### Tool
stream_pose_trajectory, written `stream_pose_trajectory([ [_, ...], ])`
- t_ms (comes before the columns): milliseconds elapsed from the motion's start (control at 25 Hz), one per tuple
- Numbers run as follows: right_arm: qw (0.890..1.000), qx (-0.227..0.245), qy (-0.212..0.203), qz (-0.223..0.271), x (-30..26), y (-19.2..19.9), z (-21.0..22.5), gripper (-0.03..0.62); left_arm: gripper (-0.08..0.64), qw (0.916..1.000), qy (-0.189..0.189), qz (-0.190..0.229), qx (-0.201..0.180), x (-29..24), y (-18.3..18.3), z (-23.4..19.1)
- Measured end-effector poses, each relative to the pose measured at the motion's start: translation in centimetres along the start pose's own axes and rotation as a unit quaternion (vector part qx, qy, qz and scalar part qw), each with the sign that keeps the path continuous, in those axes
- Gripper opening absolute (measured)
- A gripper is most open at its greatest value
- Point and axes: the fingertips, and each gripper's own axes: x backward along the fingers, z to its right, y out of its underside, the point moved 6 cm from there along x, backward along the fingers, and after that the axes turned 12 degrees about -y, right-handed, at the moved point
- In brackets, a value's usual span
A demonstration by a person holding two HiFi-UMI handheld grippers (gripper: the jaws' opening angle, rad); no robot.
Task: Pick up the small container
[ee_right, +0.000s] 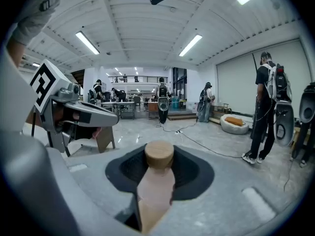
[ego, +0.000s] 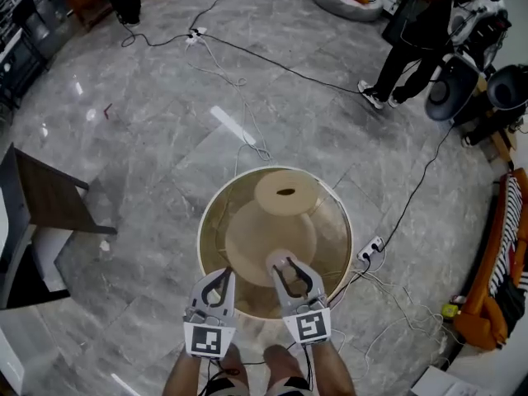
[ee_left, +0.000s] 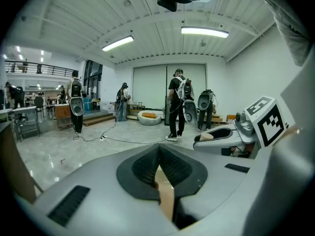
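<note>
**Small container in the grip; lift unconfirmed**

Head view: over the near edge of the round counter [ego: 334, 221], the right claw [ego: 290, 277] holds the small container [ego: 280, 262]. The left claw [ego: 219, 285] hangs just beside it.

Left gripper view: the left claw [ee_left: 158, 154] is pinched together and holds nothing.

Right gripper view: the right claw [ee_right: 159, 167] clamps the small container [ee_right: 155, 193], cap forward.

The grasp looks complete. Whether the small container is clear of the counter cannot be told.

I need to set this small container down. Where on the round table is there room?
Bare crescents lie on each side: left, between the table rim and the wide beige dome, and right, between dome and rim. The middle and far side are crowded by the dome and the slotted disc; the near edge by the left gripper and right gripper.
</note>
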Motion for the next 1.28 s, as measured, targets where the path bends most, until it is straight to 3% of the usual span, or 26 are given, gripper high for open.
stream_pose_trajectory([
  [200,1.0,0.005,0.013,0.022,3.4,-3.8,-0.8,0.13,0.017,0.9992,0.011,0.022,-0.031,2.7,-3.6,0.7],
  [280,0.999,0.005,0.02,0.027,4.7,-5.4,-1.2,0.13,0.017,0.9993,0.012,0.023,-0.025,3.9,-5.0,1.0],
  [480,0.999,0.008,0.037,0.036,8.7,-9.3,-1.9,0.13,0.017,0.9949,0.032,0.049,-0.082,6.8,-7.7,2.0],
  [800,0.997,0.014,0.059,0.046,15.2,-14.4,-3.6,0.13,0.017,0.995,0.033,0.062,-0.071,11.6,-13.3,3.7],
  [960,0.996,0.014,0.073,0.058,18.0,-16.1,-4.3,0.13,0.017,0.9918,0.042,0.076,-0.094,13.6,-15.5,4.2],
  [1280,0.993,0.018,0.102,0.062,23.6,-17.8,-7.2,0.13,0.017,0.9912,0.058,0.082,-0.087,18.5,-16.5,5.9],
])
